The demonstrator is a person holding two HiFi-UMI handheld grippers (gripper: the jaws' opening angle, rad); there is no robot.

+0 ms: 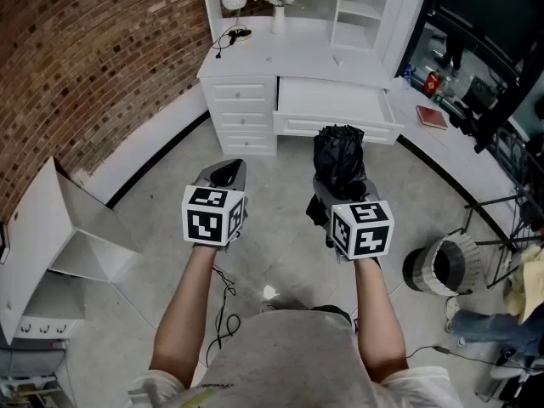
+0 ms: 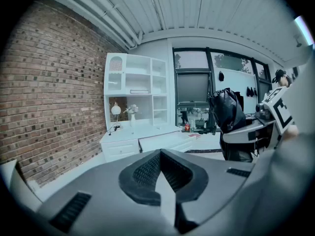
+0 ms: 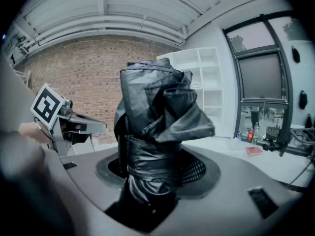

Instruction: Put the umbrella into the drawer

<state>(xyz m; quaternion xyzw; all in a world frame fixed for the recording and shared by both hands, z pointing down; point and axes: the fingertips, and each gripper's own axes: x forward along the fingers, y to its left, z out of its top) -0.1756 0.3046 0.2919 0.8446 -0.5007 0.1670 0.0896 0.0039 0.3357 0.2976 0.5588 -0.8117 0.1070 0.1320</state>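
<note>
The folded black umbrella (image 1: 338, 154) (image 3: 157, 107) stands upright between the jaws of my right gripper (image 1: 340, 187) (image 3: 151, 167), which is shut on its wrapped lower part. It also shows in the left gripper view as the umbrella (image 2: 226, 109). My left gripper (image 1: 224, 173) (image 2: 160, 156) is level with it on the left, shut and holding nothing. Ahead stands a white desk (image 1: 255, 62) with its wide drawer (image 1: 336, 102) (image 2: 165, 141) pulled out. Both grippers hover over the floor, some way short of the drawer.
A brick wall (image 1: 85, 58) curves along the left. A white open cabinet (image 1: 68, 245) sits at the left, a round striped bin (image 1: 444, 266) at the right, and a cable (image 1: 223, 300) on the floor. A red book (image 1: 432, 117) lies on the side counter.
</note>
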